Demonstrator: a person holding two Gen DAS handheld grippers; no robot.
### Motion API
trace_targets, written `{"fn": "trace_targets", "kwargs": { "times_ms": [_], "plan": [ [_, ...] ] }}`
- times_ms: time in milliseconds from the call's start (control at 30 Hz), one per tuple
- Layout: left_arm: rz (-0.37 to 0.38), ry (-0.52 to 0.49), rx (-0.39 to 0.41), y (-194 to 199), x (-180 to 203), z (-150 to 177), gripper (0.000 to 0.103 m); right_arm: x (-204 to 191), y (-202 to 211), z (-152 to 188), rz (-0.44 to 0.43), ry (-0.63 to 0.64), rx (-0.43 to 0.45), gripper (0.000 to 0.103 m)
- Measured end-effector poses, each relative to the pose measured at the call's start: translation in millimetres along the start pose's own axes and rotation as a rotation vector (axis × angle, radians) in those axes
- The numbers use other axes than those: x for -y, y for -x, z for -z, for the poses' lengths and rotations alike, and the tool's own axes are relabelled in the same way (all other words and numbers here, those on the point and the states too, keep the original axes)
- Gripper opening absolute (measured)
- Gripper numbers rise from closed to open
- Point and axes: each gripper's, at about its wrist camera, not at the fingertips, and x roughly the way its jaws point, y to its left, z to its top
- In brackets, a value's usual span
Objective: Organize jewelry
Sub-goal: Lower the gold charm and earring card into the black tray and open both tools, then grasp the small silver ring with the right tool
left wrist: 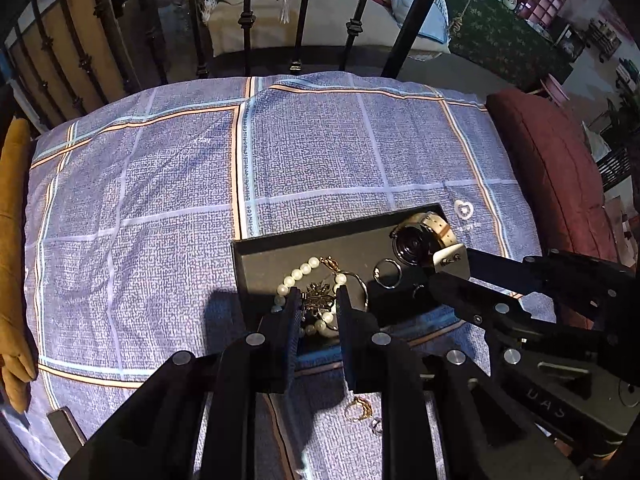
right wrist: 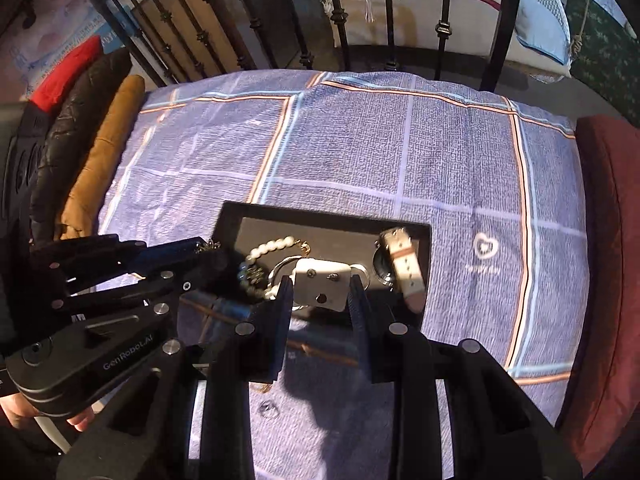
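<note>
A black tray lies on the blue checked bedspread. It holds a pearl bracelet, a thin ring and a watch. My left gripper is shut on a dark filigree brooch over the pearls. My right gripper is shut on a pale earring card over the tray's near right part. A gold earring and a small silver piece lie on the spread near me.
A black iron bed rail stands at the far edge. A dark red cushion lies on the right, and a tan cushion on the left.
</note>
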Motion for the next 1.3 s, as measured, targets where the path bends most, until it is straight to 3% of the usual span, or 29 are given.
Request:
{"fn": "trace_targets", "kwargs": {
  "times_ms": [67,133,200,300,333,400,500,733,867,1067,1233,1300],
  "plan": [
    [-0.003,-0.007,-0.034,-15,-1,-7,0.018,3,-14,-8,0.012,0.008,-0.032,0.03],
    [-0.008,-0.012,-0.064,-26,-3,-10,0.034,7,-29,-13,0.014,0.007,-0.087,0.046],
    [-0.02,-0.006,-0.07,-30,-8,-12,0.053,10,-35,-14,0.044,0.02,-0.096,0.047],
    [0.005,0.03,-0.063,-26,-19,-12,0.062,18,-32,-9,0.039,-0.006,-0.095,0.048],
    [0.018,0.045,-0.058,-22,-24,-11,0.063,21,-28,-5,0.038,-0.022,-0.089,0.049],
    [0.023,0.068,-0.055,-13,-31,-5,0.076,29,-20,7,0.019,-0.055,-0.085,0.051],
    [0.029,0.092,-0.058,-3,-39,15,0.082,34,-14,41,-0.008,-0.095,-0.112,0.055],
    [-0.041,0.104,-0.161,-22,-41,88,0.084,9,-35,123,-0.058,-0.077,-0.266,0.055],
    [-0.1,0.08,-0.196,-32,-41,109,0.084,-22,-40,132,-0.071,0.018,-0.266,0.055],
    [-0.092,0.1,-0.199,-33,-46,117,0.084,-53,-54,123,-0.066,0.108,-0.242,0.054],
    [-0.09,0.077,-0.188,-31,-47,112,0.084,-58,-62,118,-0.015,0.135,-0.238,0.021],
    [-0.074,0.072,-0.181,-30,-45,110,0.084,-52,-61,119,-0.016,0.106,-0.231,0.019]
  ]
}}
